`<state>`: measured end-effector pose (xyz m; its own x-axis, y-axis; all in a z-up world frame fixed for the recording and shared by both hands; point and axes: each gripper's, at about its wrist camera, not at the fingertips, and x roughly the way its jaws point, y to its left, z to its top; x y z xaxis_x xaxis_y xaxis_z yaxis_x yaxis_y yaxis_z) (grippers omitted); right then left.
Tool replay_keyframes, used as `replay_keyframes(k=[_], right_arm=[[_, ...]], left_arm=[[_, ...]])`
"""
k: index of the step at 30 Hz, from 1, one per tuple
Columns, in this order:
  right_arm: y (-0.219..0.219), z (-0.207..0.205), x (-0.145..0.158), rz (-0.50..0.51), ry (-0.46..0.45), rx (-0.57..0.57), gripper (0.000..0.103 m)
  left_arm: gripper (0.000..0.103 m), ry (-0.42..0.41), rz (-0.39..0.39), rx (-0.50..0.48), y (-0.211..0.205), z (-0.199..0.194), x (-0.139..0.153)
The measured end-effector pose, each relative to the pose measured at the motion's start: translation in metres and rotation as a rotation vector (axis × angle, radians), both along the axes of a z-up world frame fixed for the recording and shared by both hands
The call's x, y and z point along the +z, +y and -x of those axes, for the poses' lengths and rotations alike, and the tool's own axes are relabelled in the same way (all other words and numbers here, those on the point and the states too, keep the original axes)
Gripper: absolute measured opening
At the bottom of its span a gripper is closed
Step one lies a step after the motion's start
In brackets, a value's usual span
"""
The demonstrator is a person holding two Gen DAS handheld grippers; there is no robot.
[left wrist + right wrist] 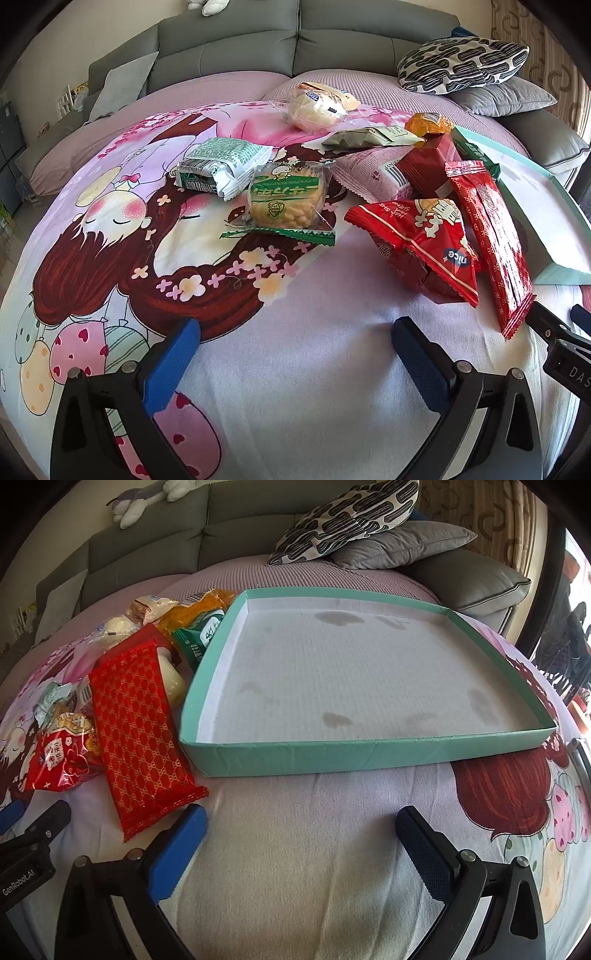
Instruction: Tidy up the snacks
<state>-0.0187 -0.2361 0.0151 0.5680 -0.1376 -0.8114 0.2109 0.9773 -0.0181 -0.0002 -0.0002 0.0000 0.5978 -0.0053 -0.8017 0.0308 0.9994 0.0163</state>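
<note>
Several snack packets lie on a cartoon-print blanket. In the left wrist view I see a green-banded rice cracker pack [286, 197], a white-green packet [221, 166], a red triangular pack [424, 243], a long red patterned pack [487, 236] and a round bun [317, 107]. My left gripper [295, 328] hovers open over bare blanket in front of them. In the right wrist view a shallow teal box [369, 757] with nothing inside it sits ahead of my right gripper [301, 816], which is open and holds nothing. The long red patterned pack [140, 731] lies against the box's left side.
A grey sofa [295, 40] with a black-white patterned cushion [343, 517] and a grey cushion [402, 544] backs the surface. Part of the right gripper [561, 339] shows at the left view's right edge. The blanket [295, 849] bulges softly near both grippers.
</note>
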Motion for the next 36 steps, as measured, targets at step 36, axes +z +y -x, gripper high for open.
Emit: replay_keyframes(k=[36], right_arm=[[0.006,0.0041,-0.0058,0.003,-0.013,-0.01,0.103]], left_arm=[[0.103,0.0,0.001,0.0,0.0002,0.0,0.0]])
